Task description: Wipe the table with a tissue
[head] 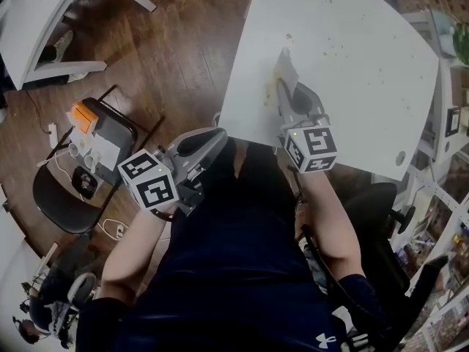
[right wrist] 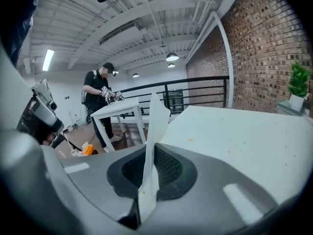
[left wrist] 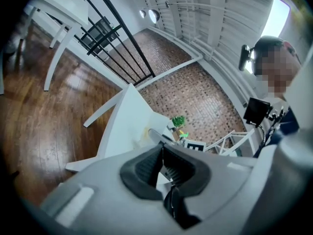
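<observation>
While the right gripper (right wrist: 152, 153) is clamped tight on a white tissue (right wrist: 156, 126), the thin sheet runs between the two dark ribbed pads (right wrist: 171, 168) and its free end stands up past the jaw tips as a narrow, slightly folded strip. In the head view this gripper reaches out over the near left part of the white table (head: 352, 57), and the tissue sits above the tabletop close to that edge; whether it touches the surface cannot be told. Small yellowish specks (head: 338, 50) are scattered across the tabletop beyond the tissue, and a yellowish smear (head: 276, 72) lies right beside it. The left gripper (left wrist: 162, 155) is clenched with nothing between its jaws, the pads meeting in a closed seam; in the head view it is off the table, held in front of the person's dark shirt (head: 242, 255), just short of the table's near corner and level with the other gripper's marker cube (head: 311, 149). To the left, on the dark wooden floor (head: 168, 50), stands a black chair (head: 58, 196) carrying an orange and white object (head: 84, 116), with a second white table (head: 37, 20) farther off. The right gripper view also shows a brick wall (right wrist: 264, 43), a potted plant (right wrist: 298, 84), a black railing (right wrist: 195, 89) and another person (right wrist: 100, 94) standing at a far white table.
</observation>
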### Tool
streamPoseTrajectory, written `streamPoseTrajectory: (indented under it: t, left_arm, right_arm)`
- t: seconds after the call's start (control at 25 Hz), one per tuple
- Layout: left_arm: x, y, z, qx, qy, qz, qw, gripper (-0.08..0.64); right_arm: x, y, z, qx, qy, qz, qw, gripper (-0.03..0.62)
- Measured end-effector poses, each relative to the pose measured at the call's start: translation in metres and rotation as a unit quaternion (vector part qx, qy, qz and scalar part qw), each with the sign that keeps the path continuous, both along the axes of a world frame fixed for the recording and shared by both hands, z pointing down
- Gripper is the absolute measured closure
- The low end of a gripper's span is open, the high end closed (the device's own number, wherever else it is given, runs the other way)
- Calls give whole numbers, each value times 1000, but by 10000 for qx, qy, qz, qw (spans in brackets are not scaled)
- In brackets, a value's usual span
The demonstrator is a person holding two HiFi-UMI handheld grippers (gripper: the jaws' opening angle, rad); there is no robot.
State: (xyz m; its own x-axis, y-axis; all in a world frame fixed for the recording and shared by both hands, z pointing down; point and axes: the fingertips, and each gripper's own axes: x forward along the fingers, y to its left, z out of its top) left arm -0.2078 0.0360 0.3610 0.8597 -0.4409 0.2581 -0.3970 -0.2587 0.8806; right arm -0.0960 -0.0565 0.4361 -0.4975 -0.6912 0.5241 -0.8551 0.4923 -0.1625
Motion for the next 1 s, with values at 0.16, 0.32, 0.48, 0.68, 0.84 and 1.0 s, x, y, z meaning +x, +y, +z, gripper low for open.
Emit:
streamPoseTrajectory:
  t: [0.16, 0.32, 0.48, 0.68, 0.84, 1.0]
  left_arm:
    - [-12, 0, 5, -56, -10, -119, 9999, 554]
    - [-18, -1, 8, -95, -29, -200, 9998, 554]
    - [-20, -3, 8, -88, -16, -223, 9997, 554]
    - [-15, -3, 7, -61, -1, -156, 9999, 554]
    - [-11, -2, 7, -66, -20, -103, 9999, 554]
    - [-8, -2, 6, -55, -19, -102, 9999, 554]
  right_arm:
    - [-8, 16, 46, -616, 811, -386, 9941, 581]
    - [-8, 33, 63, -873, 1369, -595, 9849, 581]
    - [-17, 48, 66, -950, 1518, -833, 9803, 581]
    - [-25, 67, 68, -1091, 1392, -1034, 9788, 581]
    - [-26, 80, 69, -1104, 1469, -1336, 9739, 581]
    - [-11, 70, 70, -1134, 1452, -1242, 9750, 581]
